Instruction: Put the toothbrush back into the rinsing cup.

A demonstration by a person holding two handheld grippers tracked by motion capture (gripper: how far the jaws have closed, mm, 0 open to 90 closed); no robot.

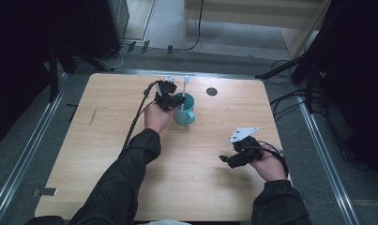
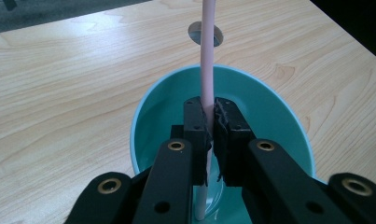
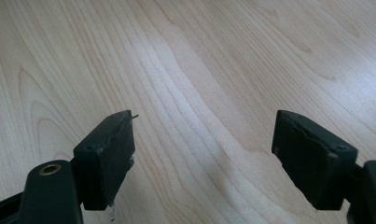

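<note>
Left hand-held gripper point(image 2: 210, 121) clamped; right hand-held gripper point(image 3: 204, 154) spread wide.

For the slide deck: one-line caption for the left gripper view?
Left tool shut on a pink straw standing in a teal cup.

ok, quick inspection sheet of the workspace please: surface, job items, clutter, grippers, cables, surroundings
Surface: light wooden table, with a round dark hole near the far edge.
Job's things: teal mug standing upright, handle toward the person; a pale pink stick stands in it, lower end at the mug's bottom.
Clutter: nothing seen on the tabletop.
Grippers: left gripper over the mug, jaws shut on the stick. Right gripper held over bare wood at the near right, jaws wide apart, holding nothing.
Cables: black cable trails from the left gripper across the table; loose cables on the floor to the right.
Surroundings: grey floor, metal rail alongside, dark stands at the sides.
</note>
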